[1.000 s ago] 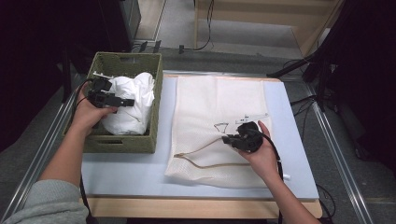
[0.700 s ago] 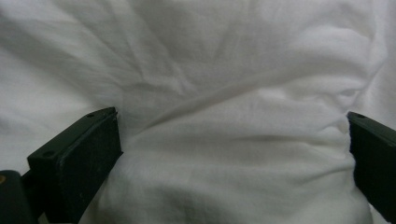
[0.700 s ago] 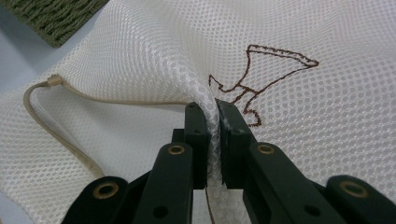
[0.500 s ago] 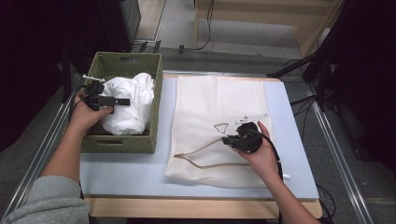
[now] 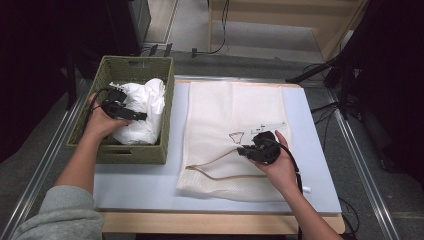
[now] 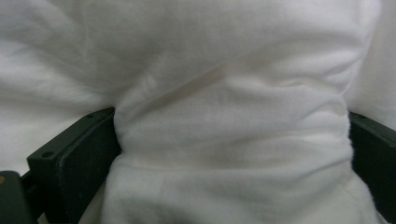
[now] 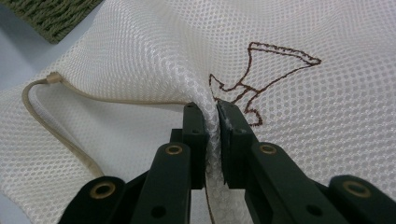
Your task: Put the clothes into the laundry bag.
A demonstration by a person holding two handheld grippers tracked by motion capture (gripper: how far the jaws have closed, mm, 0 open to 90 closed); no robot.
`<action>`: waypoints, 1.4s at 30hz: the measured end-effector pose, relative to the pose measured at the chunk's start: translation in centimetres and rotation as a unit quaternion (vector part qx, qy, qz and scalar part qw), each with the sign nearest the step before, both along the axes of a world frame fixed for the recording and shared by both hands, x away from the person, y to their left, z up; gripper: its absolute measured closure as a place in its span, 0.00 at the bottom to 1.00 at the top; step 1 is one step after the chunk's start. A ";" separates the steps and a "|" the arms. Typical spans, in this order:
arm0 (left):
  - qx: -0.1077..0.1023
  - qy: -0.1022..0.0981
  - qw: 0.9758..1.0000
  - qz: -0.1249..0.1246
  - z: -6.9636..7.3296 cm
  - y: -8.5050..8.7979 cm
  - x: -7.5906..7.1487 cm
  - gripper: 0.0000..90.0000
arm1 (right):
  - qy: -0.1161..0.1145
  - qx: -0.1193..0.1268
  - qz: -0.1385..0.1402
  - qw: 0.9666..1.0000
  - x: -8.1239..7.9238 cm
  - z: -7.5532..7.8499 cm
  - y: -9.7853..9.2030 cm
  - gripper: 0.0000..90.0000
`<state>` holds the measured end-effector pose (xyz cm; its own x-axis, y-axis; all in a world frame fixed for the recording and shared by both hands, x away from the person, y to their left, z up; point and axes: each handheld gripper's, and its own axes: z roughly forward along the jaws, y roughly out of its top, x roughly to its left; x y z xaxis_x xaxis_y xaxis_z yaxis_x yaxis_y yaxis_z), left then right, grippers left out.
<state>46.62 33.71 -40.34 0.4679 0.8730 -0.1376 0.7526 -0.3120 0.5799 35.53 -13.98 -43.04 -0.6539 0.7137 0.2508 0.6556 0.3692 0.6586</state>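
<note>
Left gripper (image 5: 131, 114) at 9 o'clock, forearm entering from 7, jaws clamped wide, pointing toward 3. Right gripper (image 5: 242, 150) at 5 o'clock, jaws pinched nearly together, pointing toward 9.

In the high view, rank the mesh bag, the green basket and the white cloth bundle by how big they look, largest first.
1. mesh bag, spread flat on the table.
2. green basket, clearly smaller than the bag.
3. white cloth bundle, lying inside the basket.

The mesh laundry bag (image 7: 303, 140) is fine white netting, matt, with brown stitched embroidery (image 7: 261, 74) at 1 o'clock and a smooth tan cord (image 7: 51, 126). The white cloth (image 6: 224, 93) looks soft and fleecy. The basket (image 5: 90, 120) is rough green wicker. Both jaws are matt black plastic.
</note>
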 end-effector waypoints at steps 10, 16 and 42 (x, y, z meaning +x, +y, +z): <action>0.028 0.015 0.998 0.055 0.6 1.3 -0.5 0.00 | 0.002 -0.001 0.001 1.000 0.0 -0.2 0.0 0.93; -0.004 0.020 0.999 0.050 -0.4 1.6 0.2 0.00 | -0.004 -0.001 0.001 1.000 -0.1 -0.2 0.0 0.92; -0.014 0.052 0.998 0.045 -0.7 0.5 1.3 0.62 | -0.003 -0.003 -0.005 1.000 -0.6 -0.5 -0.2 0.92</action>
<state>47.94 34.17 -41.04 0.3708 0.9055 -0.2063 0.8327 -0.2258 0.5057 34.94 -14.19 -43.54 -0.6489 0.7211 0.2427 0.6552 0.3673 0.6602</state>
